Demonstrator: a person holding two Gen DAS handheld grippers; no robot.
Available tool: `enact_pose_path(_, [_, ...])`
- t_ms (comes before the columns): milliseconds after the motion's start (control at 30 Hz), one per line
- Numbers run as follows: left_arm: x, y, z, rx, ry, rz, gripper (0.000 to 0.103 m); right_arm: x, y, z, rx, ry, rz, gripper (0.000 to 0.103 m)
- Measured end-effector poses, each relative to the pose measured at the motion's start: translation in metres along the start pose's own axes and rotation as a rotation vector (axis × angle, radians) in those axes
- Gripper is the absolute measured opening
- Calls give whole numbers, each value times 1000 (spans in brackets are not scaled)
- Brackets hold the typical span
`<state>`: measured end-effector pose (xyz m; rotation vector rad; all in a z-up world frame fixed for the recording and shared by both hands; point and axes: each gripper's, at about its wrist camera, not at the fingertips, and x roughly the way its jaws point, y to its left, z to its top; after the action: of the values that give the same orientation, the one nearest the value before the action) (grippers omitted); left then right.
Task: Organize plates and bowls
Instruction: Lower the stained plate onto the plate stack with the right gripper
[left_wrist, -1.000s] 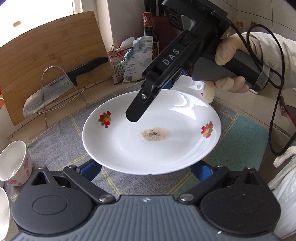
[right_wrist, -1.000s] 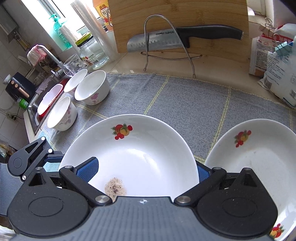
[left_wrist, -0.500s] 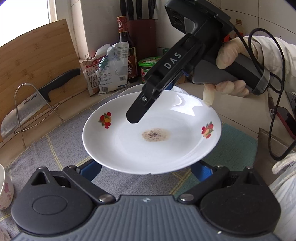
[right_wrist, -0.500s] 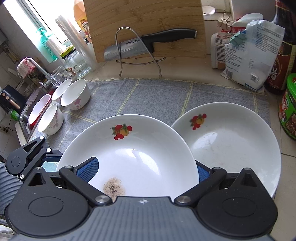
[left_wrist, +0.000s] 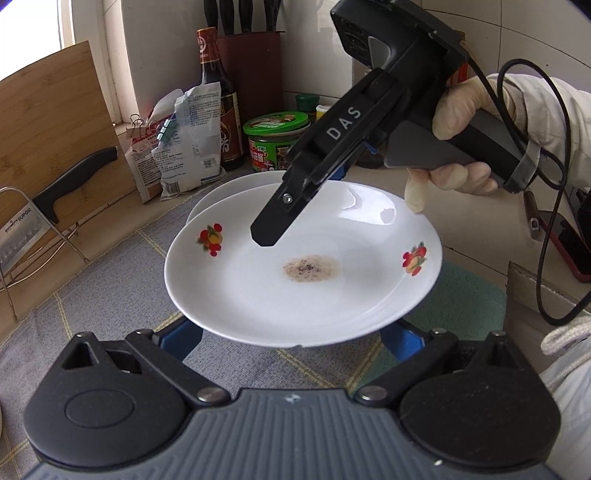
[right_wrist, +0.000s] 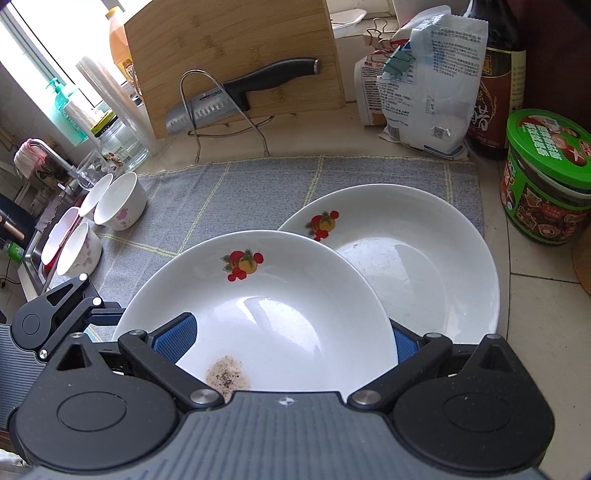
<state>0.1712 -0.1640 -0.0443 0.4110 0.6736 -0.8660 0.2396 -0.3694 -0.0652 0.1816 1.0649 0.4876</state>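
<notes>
White plate (right_wrist: 280, 295) held by right gripper (right_wrist: 286, 341); second plate (right_wrist: 424, 258) beside.

held plate (right_wrist: 280, 295) overlaps second plate (right_wrist: 417, 258) on mat (right_wrist: 229, 192) | bowls (right_wrist: 120, 201) left | jar (right_wrist: 546, 177) right

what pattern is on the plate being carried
White carried plate with red and orange fruit motifs on the rim; clearest in the right wrist view.
</notes>
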Motion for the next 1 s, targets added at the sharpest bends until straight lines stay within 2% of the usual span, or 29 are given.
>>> enact_pose_path(1000, [32,9,9,12,24,-35,102,6,-34,4,59,-7,-28,103])
